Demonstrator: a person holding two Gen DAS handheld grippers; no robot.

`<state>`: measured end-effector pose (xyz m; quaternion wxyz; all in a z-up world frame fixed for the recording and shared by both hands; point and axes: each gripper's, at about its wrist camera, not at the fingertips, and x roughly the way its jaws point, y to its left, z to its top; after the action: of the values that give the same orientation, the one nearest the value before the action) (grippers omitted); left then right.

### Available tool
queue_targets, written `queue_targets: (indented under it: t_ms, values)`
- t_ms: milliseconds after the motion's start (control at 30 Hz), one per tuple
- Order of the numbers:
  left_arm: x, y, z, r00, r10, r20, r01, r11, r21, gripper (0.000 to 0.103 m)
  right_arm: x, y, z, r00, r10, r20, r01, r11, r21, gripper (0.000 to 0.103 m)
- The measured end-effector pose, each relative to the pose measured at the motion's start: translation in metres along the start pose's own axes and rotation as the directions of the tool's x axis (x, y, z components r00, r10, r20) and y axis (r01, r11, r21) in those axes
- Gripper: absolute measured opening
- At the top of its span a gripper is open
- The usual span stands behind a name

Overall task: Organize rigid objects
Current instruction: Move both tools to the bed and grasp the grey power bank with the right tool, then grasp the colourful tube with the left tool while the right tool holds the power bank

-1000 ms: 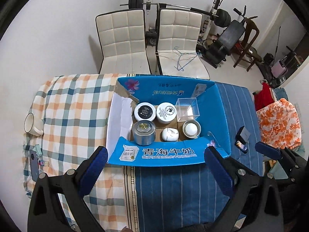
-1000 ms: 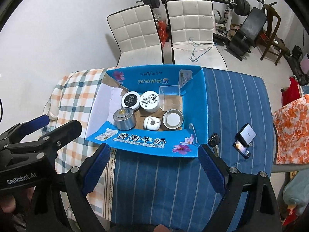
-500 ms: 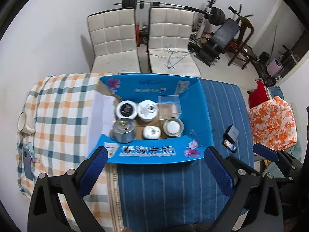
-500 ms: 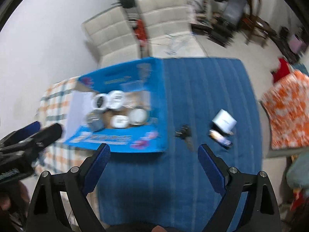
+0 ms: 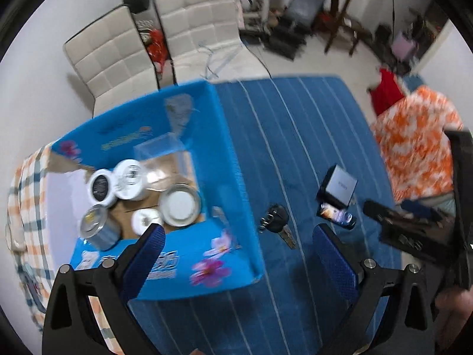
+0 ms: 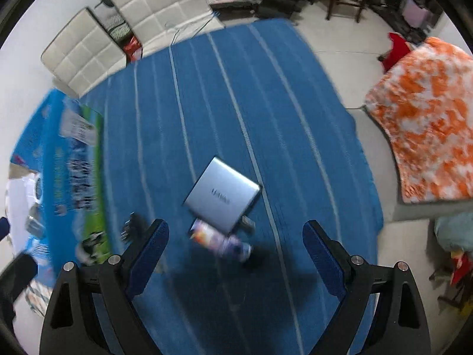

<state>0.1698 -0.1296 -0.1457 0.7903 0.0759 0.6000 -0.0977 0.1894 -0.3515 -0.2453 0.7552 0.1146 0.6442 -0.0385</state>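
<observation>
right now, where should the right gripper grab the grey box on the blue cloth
Probably from above, across the grey box's two long side edges. It lies flat with its broad face up, one end over the small colourful tube. The open right gripper hangs above that tube.

Round containers you've put in the box (image 5: pixel 224 153): five (image 5: pixel 180 204)
Clear cases: one (image 5: pixel 159 151)
Keys: one (image 5: pixel 276 222)
Grey boxes: one (image 6: pixel 223 195)
White chairs: two (image 5: pixel 112 62)

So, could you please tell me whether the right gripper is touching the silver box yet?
Apart. In the right wrist view the right gripper is open, and blue cloth shows between both fingers and the silver box.
</observation>
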Motion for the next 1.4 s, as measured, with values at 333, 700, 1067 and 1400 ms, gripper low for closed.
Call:
queue_targets:
  t_ms: [333,700,1067,1400]
  values:
    - [0.053,-0.046,0.011,0.995,0.079,-0.062,-0.077,0.996,0.043,0.102,0.063,0.016,0.018,0.998,-0.021,-0.062,0.010,0.985,-0.173,0.072]
    - [0.061,-0.070,0.009,0.994,0.093,-0.059,-0.091,0.995,0.034,0.102,0.037,-0.059,-0.026,0.995,-0.019,-0.103,0.026,0.997,0.068,0.068]
    - [0.102,-0.108,0.004,0.966,-0.158,-0.203,0.151,0.987,-0.047,0.102,0.019,-0.108,-0.092,0.991,-0.056,-0.119,0.084,0.967,0.242,0.068]
    - [0.175,-0.147,0.018,0.907,-0.147,-0.395,0.103,0.986,-0.130,0.073,0.019,-0.123,-0.090,0.993,-0.054,-0.105,0.084,0.951,0.297,0.068]
